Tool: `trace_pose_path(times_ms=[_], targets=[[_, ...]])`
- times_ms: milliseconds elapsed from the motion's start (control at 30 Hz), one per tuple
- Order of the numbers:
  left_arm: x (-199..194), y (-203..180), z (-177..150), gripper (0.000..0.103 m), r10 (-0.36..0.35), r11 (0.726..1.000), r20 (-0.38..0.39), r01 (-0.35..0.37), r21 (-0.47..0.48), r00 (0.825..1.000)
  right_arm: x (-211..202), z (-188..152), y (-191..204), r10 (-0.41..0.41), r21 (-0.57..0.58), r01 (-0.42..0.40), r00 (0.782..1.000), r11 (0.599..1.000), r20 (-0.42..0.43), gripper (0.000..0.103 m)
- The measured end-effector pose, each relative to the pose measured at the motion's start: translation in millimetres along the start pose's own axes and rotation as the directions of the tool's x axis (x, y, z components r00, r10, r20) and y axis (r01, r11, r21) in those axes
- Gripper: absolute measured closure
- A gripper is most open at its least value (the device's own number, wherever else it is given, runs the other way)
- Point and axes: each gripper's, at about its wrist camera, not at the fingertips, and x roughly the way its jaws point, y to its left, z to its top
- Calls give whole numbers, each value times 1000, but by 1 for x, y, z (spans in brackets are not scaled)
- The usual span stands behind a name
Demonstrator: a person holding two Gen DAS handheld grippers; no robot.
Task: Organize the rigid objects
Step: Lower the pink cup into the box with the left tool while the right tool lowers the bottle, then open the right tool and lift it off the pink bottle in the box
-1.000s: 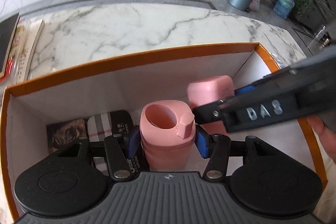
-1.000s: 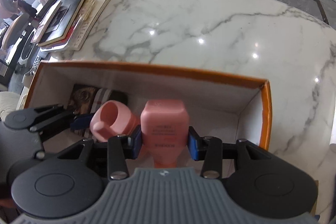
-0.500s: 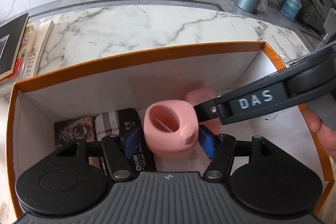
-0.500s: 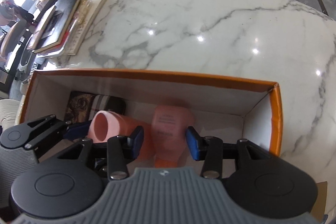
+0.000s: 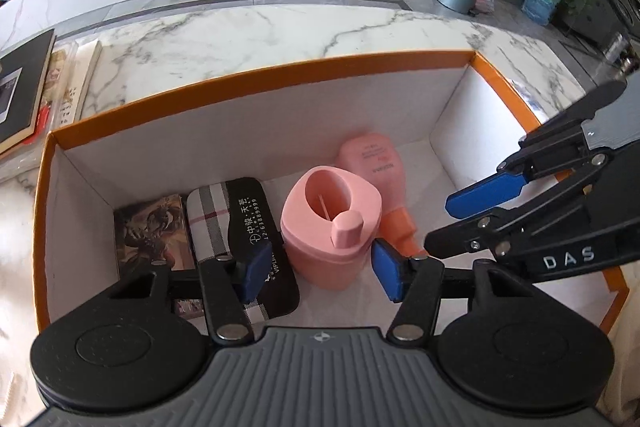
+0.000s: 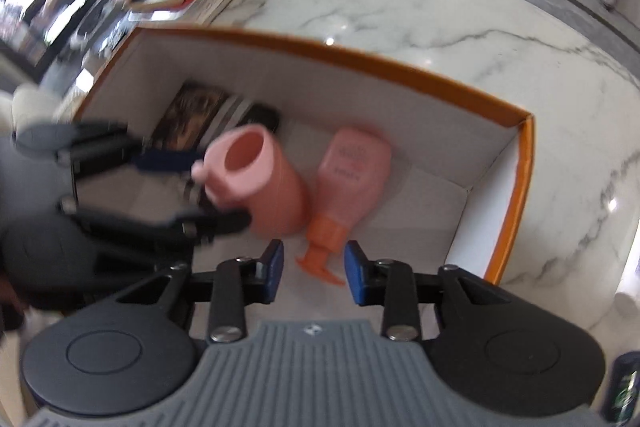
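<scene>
A pink cup [image 5: 328, 227] with a side spout stands upright on the floor of the orange-rimmed white box [image 5: 256, 91]. My left gripper [image 5: 322, 271] hovers over the cup, its jaws closing on either side with the blue pads clear of it. A pink bottle [image 5: 376, 163] with an orange pump lies flat beside the cup, pump end toward me. My right gripper [image 6: 314, 267] hangs above that pump [image 6: 320, 251], jaws closing and gripping nothing. In the left wrist view the right gripper [image 5: 460, 219] sits at the box's right side.
A dark picture card [image 5: 152, 227] and a plaid-and-black case [image 5: 240, 223] lie in the box's left half. Books [image 5: 24, 99] are stacked on the marble counter [image 5: 280, 31] to the left. The box's right half has a bare floor [image 5: 432, 171].
Both grippers have let go. The cup now stands on the box floor and the bottle lies next to it. The right gripper has drawn back to the right and rolled.
</scene>
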Motion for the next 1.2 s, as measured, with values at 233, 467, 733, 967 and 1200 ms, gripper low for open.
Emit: trace_pose_path(times_ms=[233, 467, 733, 967, 1200], targets=[[-3, 0, -1, 53, -33, 999, 15, 33, 11, 999, 20, -2, 10, -18, -159, 2, 995, 987, -102, 71], [-5, -2, -6, 57, -39, 999, 17, 38, 36, 999, 43, -1, 16, -38, -237, 5, 990, 972, -135, 92], [-4, -7, -6, 59, -30, 998, -16, 31, 57, 999, 19, -1, 5, 8, -230, -18, 999, 973, -46, 94], [4, -13, -5, 59, 3, 998, -80, 2, 65, 997, -20, 9, -8, 56, -181, -40, 995, 983, 84, 94], [12, -9, 8, 64, 5, 999, -70, -3, 37, 998, -37, 13, -20, -3, -74, 18, 980, 997, 199, 103]])
